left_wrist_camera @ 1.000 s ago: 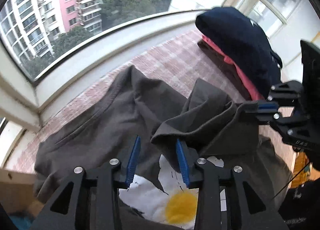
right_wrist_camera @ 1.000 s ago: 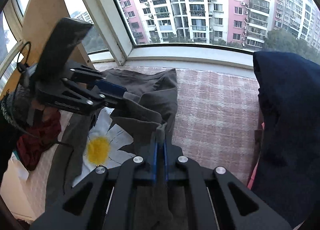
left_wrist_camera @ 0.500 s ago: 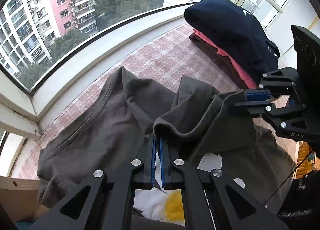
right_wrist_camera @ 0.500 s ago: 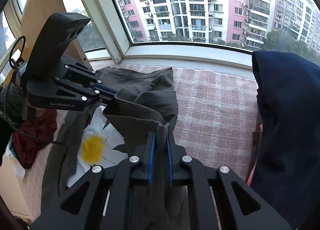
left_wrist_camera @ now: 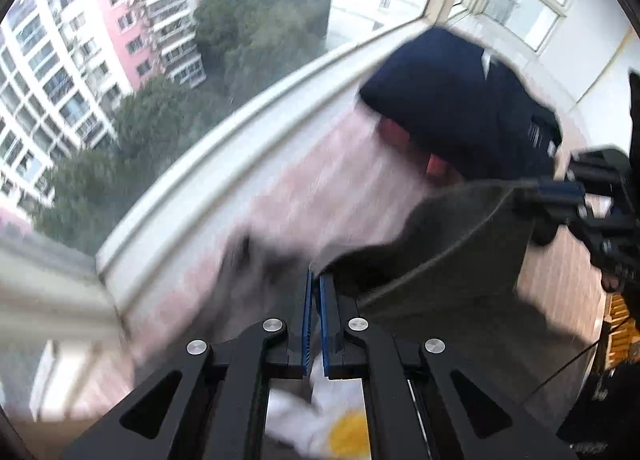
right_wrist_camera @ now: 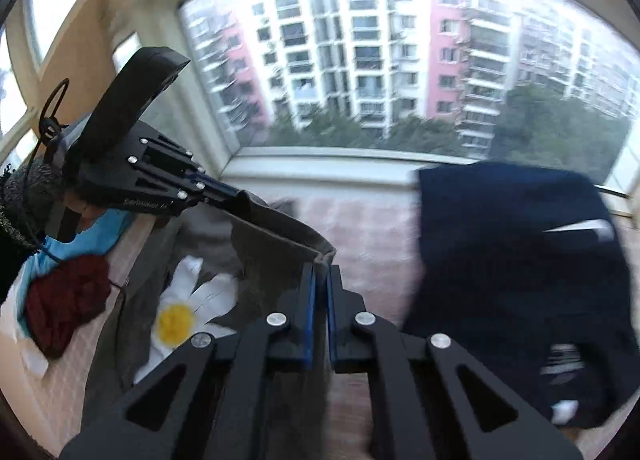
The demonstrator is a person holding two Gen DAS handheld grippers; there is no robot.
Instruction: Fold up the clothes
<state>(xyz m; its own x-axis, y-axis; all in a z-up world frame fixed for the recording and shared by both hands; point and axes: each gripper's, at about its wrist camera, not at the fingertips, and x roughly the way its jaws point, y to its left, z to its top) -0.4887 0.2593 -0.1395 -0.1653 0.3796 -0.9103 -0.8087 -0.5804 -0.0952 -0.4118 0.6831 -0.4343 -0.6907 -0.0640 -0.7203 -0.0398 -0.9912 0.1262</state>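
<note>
Both claws have lifted since a moment ago, pulling the grey shirt (left_wrist_camera: 452,260) edge taut between them. Left claw (left_wrist_camera: 315,292) pinches one end of the hem, right claw (right_wrist_camera: 319,280) the other. Below, the shirt's daisy print (right_wrist_camera: 188,308) lies on the checked cloth (right_wrist_camera: 372,236), beside a navy garment (right_wrist_camera: 512,260)

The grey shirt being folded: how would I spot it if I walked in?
Look along the window ledge with the pink checked cloth. The grey shirt hangs stretched between two black grippers, left of a navy pile. Only it has a white daisy with a yellow centre.
</note>
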